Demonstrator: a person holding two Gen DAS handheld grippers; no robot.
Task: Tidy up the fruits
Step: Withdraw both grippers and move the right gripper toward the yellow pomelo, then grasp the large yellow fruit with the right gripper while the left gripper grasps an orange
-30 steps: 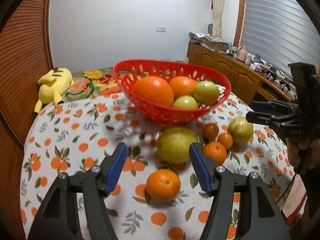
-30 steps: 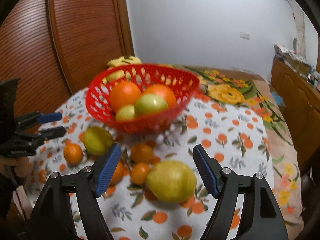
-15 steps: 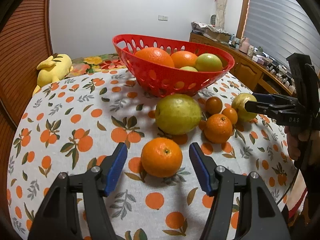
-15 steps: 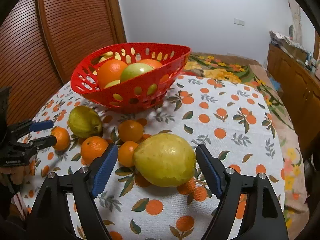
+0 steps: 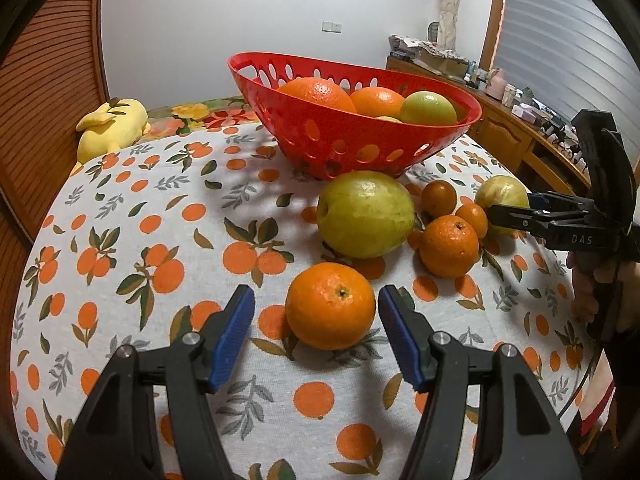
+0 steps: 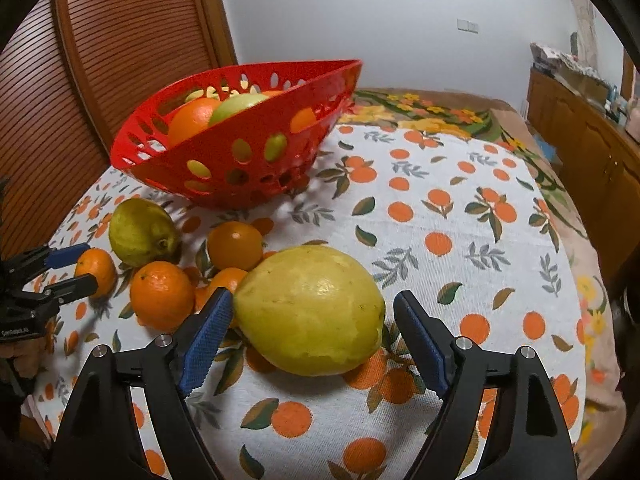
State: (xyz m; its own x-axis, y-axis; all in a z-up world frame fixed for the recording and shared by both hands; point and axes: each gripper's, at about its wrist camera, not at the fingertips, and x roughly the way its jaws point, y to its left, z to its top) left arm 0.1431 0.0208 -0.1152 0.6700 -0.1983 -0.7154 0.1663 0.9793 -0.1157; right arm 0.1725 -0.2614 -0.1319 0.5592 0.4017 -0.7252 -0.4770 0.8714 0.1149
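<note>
A red basket [image 5: 344,140] [image 6: 240,160] holds several oranges and green fruits. My left gripper [image 5: 316,320] is open, its blue pads on either side of an orange [image 5: 330,306] on the tablecloth, not touching it. My right gripper [image 6: 312,320] is open around a large yellow-green fruit [image 6: 310,316]; its left pad is close to the skin. The other large green fruit [image 5: 366,214] [image 6: 140,230], a medium orange [image 5: 450,246] [image 6: 162,296] and small oranges [image 5: 439,198] [image 6: 235,245] lie in front of the basket. The right gripper also shows in the left wrist view [image 5: 516,212], the left one in the right wrist view [image 6: 76,266].
A round table with an orange-print cloth [image 5: 140,240] [image 6: 460,220]. A yellow plush toy [image 5: 112,126] lies at its far left edge. A wooden slatted wall [image 6: 120,40] stands behind, a wooden cabinet [image 5: 516,136] with clutter on the right.
Both grippers have come lower and forward. The left now brackets the orange, the right now brackets the large yellow-green fruit. Both stay open.
</note>
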